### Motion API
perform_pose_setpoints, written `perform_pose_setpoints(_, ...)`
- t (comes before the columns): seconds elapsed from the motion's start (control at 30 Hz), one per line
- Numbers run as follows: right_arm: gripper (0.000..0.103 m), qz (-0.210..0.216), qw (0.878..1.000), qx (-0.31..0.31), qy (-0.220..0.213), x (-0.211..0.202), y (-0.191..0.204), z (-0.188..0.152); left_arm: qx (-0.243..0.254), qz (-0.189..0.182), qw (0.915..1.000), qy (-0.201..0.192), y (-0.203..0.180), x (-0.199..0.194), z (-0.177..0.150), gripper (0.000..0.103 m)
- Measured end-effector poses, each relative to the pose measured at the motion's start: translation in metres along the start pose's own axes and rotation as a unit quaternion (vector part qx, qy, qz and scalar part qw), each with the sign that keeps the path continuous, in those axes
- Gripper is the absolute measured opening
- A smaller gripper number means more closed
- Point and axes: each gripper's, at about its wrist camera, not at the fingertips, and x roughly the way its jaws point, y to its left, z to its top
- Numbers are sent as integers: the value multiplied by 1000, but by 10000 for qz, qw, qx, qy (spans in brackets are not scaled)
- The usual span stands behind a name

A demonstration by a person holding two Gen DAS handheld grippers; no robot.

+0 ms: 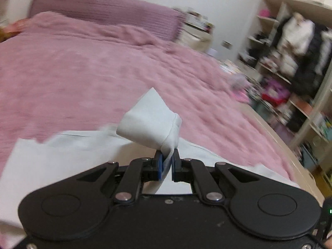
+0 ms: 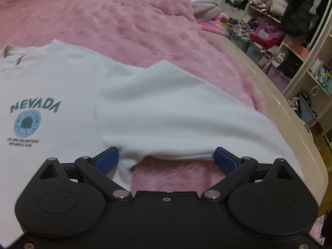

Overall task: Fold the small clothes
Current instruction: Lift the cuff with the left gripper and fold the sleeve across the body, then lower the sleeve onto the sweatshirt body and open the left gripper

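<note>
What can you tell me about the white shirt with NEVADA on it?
The white shirt looks like soft, thick cotton. It lies front up on a fluffy pink blanket, with blue-green NEVADA lettering above a round blue badge and tiny dark writing. One side is folded over its middle. The left gripper is shut on a ribbed cuff, lifting that sleeve. The right gripper is open, its blue fingers at the folded edge.

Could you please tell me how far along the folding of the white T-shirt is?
Early. Done: right sleeve lies folded across the T-shirt on the pink blanket. In hand: left tongs pinch a hem; right tongs stand open. Left: remaining folds.
</note>
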Motion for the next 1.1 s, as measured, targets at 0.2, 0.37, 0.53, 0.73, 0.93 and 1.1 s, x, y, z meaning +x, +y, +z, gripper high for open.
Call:
perform_pose_setpoints(0.2,97,342,9970,657,227,15,-30,-4,503,-332,9975,381,-63,54,-29,6)
perform_pose_setpoints(0.37,97,410,9966,665,254,20,-31,-2,639,-623,9920,891,-82,79,-61,8)
perform_pose_setpoints(0.53,97,446,9964,679,256,20,-34,-2,582,-475,9859,1494,-80,101,-87,9)
perform_pose_setpoints(0.73,97,454,9960,704,296,22,-33,-2,553,-406,9826,1725,-73,113,-99,19)
perform_pose_setpoints(0.93,98,448,9961,692,311,22,-33,-2,330,-747,9791,1862,-75,103,-96,32)
perform_pose_setpoints(1.1,98,455,9960,700,315,22,-34,-2,755,-1058,9738,1869,-98,94,-99,38)
